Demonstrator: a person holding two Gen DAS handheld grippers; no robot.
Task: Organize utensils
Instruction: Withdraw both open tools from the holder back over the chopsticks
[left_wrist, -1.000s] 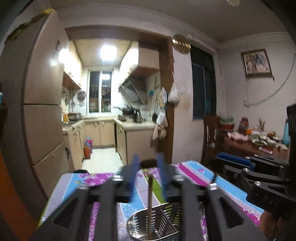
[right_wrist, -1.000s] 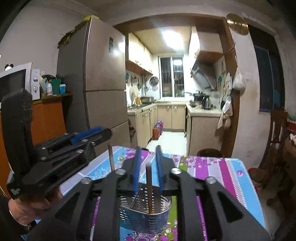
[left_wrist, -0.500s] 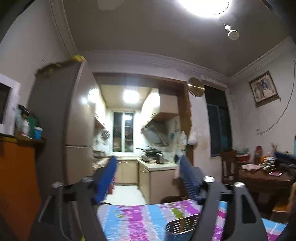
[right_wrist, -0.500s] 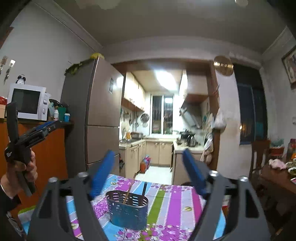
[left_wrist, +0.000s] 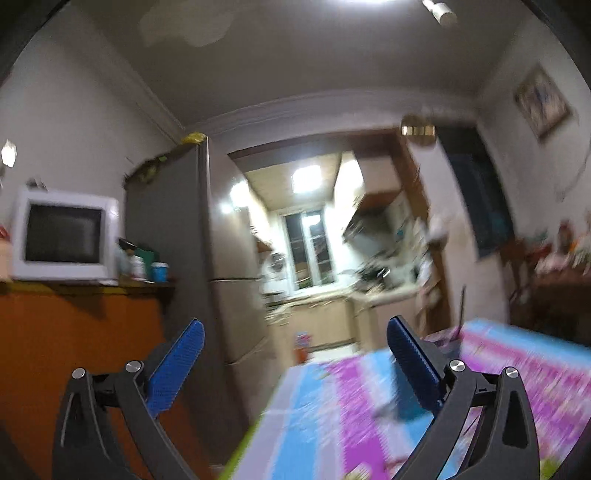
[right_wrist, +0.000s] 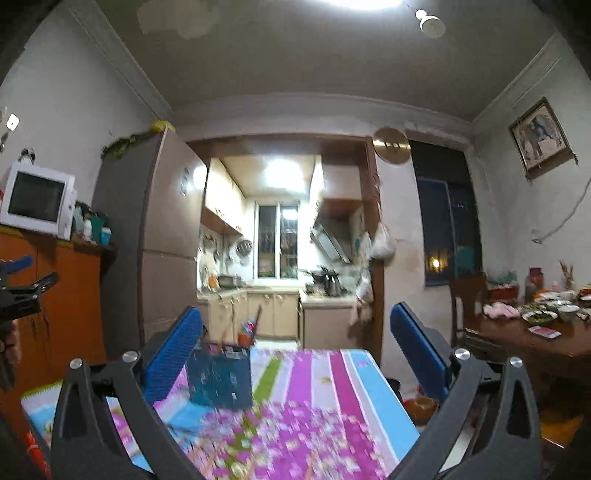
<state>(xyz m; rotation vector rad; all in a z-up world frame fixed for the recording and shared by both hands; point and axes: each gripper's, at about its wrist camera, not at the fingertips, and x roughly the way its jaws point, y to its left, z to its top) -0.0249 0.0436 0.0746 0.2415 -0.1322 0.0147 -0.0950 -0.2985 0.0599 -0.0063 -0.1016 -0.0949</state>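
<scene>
A perforated metal utensil holder (right_wrist: 218, 376) stands on the striped floral tablecloth (right_wrist: 332, 387), with chopsticks (right_wrist: 255, 318) sticking up out of it. My right gripper (right_wrist: 295, 317) is drawn back from the holder; its jaws are opening wide with nothing between them. The holder sits just inside its left blue pad (right_wrist: 173, 350). My left gripper (left_wrist: 295, 325) hangs over the table's left edge, its jaws also opening and empty. In the blurred left wrist view a thin stick (left_wrist: 461, 306) rises behind the right finger. The left gripper (right_wrist: 22, 288) also shows at the right wrist view's left edge.
An orange cabinet (right_wrist: 48, 295) with a microwave (right_wrist: 37, 199) and a tall fridge (right_wrist: 162, 236) stand to the left. A wooden dining table (right_wrist: 524, 336) with dishes and a chair (right_wrist: 467, 306) are on the right. Straight ahead is the kitchen doorway (right_wrist: 280, 258).
Both grippers let go of the chopsticks they held in the holder, opened wide and pulled back from it. The left wrist view has swung left towards the cabinet.
</scene>
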